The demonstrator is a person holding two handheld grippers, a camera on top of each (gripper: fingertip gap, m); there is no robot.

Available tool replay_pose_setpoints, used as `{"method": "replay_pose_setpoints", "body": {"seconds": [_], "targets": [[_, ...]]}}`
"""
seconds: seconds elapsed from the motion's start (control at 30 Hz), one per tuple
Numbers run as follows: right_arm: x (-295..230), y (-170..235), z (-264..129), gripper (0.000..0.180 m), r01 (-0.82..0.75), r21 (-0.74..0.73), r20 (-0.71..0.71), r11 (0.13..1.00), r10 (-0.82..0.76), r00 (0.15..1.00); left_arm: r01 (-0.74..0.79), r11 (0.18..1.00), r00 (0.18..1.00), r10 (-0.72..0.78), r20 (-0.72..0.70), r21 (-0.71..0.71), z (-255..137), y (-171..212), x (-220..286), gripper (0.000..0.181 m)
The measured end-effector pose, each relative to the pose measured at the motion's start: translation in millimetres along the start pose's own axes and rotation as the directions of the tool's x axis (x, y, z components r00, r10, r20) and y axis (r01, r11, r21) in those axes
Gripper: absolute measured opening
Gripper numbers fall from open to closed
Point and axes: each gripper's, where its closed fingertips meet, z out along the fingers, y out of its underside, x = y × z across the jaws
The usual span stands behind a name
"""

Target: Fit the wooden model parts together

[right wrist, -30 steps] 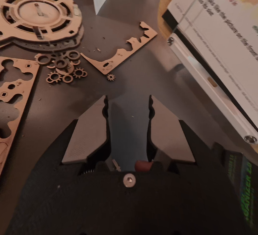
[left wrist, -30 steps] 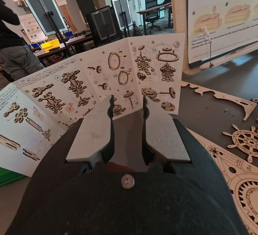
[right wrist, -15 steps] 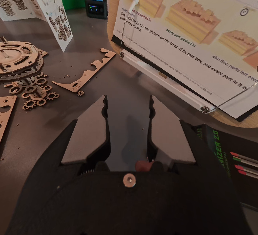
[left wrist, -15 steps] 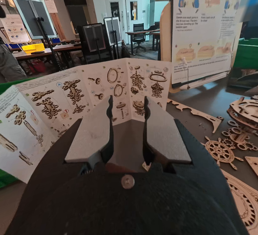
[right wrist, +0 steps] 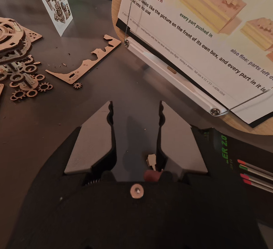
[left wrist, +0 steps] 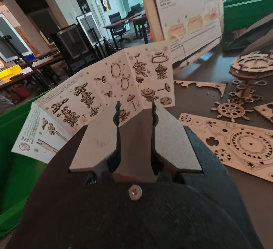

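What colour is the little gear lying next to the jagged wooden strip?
Light tan wood with dark burnt edges: the little gear shows best in the right wrist view.

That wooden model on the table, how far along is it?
Partly built: the round layered assembly already stands on its geared post. Nothing is in hand; the left gripper and right gripper have their jaws open. The ship's wheel and small gear lie loose, unfitted.

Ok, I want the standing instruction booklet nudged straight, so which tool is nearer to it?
Left. The left tool points straight at the booklet, which stands just past its tips. The right tool sits farther back, with the booklet's end panel well ahead to its left.
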Motion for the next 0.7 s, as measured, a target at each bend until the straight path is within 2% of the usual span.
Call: {"method": "replay_pose_setpoints", "body": {"seconds": [0.07,0.2,0.33,0.53,0.7], "targets": [[0.0,1.3,1.7,0.060,-0.013,-0.010,0.006,1.000,0.013,1.000,-0.039,0.997,0.998,0.042,0.049,-0.064,2.5,13.1,-6.6,0.034],[-1.2,5.1,5.2,0.060,-0.005,-0.041,0.011,0.999,0.006,1.000,-0.047,0.982,0.998,0.055,0.037,-0.183,8.7,40.3,-7.7,0.037],[-1.3,5.7,5.5,0.060,0.006,-0.046,0.004,0.999,-0.006,1.000,0.006,0.981,1.000,-0.005,0.007,-0.192,10.6,44.4,-4.1,0.039],[0.2,5.0,4.7,0.061,0.013,-0.041,-0.014,0.999,-0.013,1.000,-0.016,0.975,1.000,0.019,0.010,-0.223,13.0,51.3,-1.4,0.040],[1.4,4.5,4.1,0.061,0.010,-0.035,-0.022,0.999,-0.011,1.000,0.025,0.966,0.999,-0.017,0.036,-0.257,13.9,59.5,-9.2,0.040]]}}
